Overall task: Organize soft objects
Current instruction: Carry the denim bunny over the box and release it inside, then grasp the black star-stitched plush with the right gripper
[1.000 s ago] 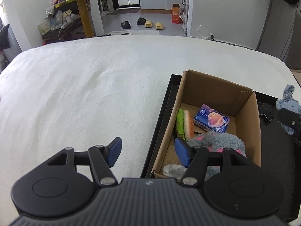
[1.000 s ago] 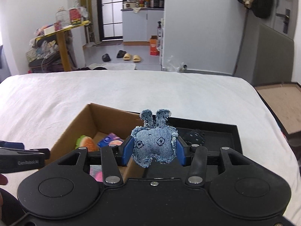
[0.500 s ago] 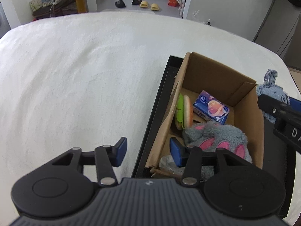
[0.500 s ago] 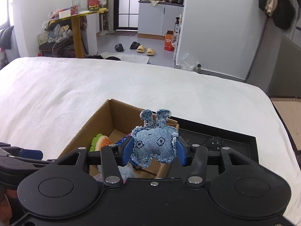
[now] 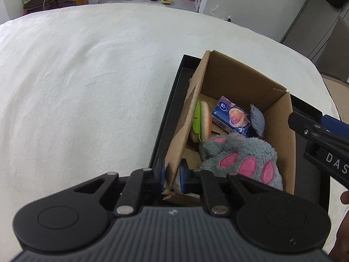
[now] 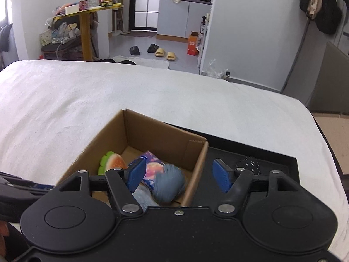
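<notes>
Inside the cardboard box (image 6: 165,135) on the bed, the blue denim toy (image 6: 169,185) lies light and floppy below the opening, empty right tool (image 6: 178,175), best pinched at its middle, while the left tool (image 5: 172,174) closes on the box wall.

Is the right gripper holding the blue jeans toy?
No, the right gripper is opening with nothing between its pads, and the denim toy is in the cardboard box.

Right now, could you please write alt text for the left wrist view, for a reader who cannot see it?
The left gripper is closing its fingers on the near wall of a cardboard box holding a grey paw plush, a burger toy and a tissue pack. The box stands on a black tray on white cloth.
</notes>
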`<state>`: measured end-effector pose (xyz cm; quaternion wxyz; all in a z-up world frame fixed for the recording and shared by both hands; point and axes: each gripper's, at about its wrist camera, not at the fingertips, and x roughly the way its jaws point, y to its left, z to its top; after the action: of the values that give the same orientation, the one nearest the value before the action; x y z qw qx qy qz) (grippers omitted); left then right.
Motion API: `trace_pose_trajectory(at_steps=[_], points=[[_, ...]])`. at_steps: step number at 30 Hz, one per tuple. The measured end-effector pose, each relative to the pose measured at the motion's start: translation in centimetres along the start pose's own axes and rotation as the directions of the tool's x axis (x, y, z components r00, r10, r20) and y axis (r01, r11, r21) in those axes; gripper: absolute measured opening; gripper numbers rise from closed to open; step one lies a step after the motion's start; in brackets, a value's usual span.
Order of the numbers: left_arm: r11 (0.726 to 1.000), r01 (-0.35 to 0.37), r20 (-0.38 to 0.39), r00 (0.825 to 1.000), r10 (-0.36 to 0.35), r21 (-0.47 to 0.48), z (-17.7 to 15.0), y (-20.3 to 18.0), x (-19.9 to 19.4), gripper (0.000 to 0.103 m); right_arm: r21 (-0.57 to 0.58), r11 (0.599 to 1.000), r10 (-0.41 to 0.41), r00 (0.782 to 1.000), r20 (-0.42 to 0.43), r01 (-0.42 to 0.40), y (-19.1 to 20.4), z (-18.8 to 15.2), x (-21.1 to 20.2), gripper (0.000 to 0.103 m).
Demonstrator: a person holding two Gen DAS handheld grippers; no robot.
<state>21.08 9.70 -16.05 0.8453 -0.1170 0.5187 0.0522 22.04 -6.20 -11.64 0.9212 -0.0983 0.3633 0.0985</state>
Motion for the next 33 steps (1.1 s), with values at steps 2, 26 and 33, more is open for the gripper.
trace_pose_trajectory(at_steps=[2, 26, 33], points=[[1.0, 0.004, -0.002, 1.0, -0.004, -0.001, 0.0, 0.2, 0.0, 0.012, 0.013, 1.0, -0.005, 1.0, -0.001, 0.005, -0.4, -0.2, -0.2, 0.067], [0.979, -0.19, 0.123, 0.976, 0.18, 0.075, -0.6, -2.4, -2.2, 0.038, 0.095, 0.995, -0.029, 1.0, 0.0, 0.028, -6.0, -3.0, -0.5, 0.067], [0.957, -0.264, 0.15, 0.958, 0.244, 0.124, -0.8, -3.9, -2.1, 0.049, 0.114, 0.993, -0.034, 0.999, -0.015, 0.036, -7.8, -4.5, 0.8, 0.067]])
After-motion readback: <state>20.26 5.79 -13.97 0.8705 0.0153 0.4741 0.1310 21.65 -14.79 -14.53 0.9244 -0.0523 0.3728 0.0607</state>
